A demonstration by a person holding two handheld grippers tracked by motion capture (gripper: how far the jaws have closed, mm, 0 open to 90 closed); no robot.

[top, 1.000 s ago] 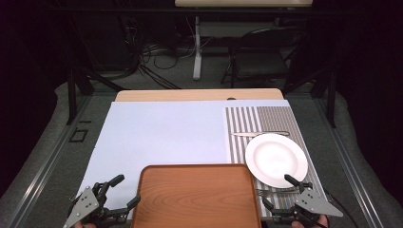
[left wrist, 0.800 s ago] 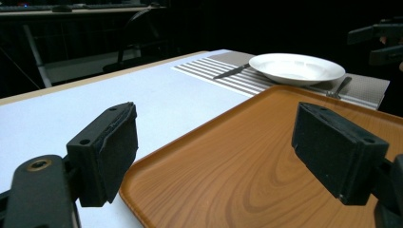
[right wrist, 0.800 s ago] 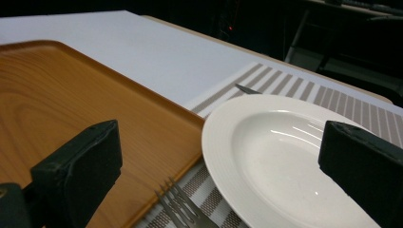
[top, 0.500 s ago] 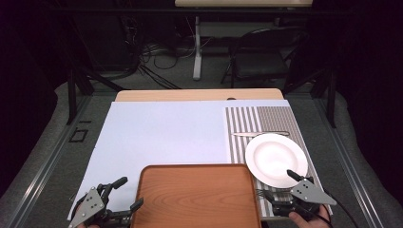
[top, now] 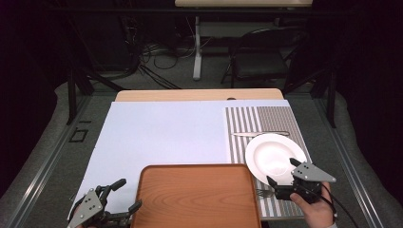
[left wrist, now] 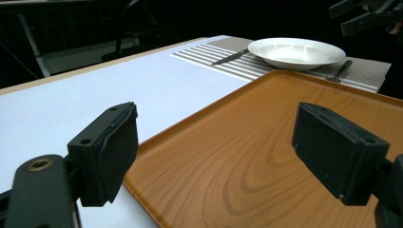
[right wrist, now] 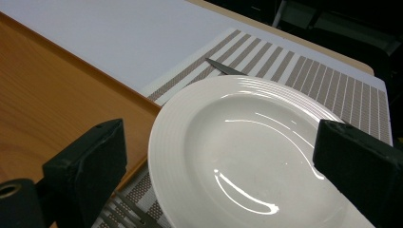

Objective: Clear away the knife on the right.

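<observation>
One glossy white plate with a ribbed rim is lying beside one wooden tray, one knife and one fork, both grippers gaping empty.

Lab recording bay, dark curtained surround, metal frame, floor cables, folding chair

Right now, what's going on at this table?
A person is working at a table with a hand-held gripper in each hand. The right hand-held gripper is open and poised at the near rim of a white plate that sits on a striped placemat, with a knife beyond the plate and a fork just in front of it. The left hand-held gripper, also open, sits at the left edge of an empty wooden tray. Nothing is gripped yet.
</observation>
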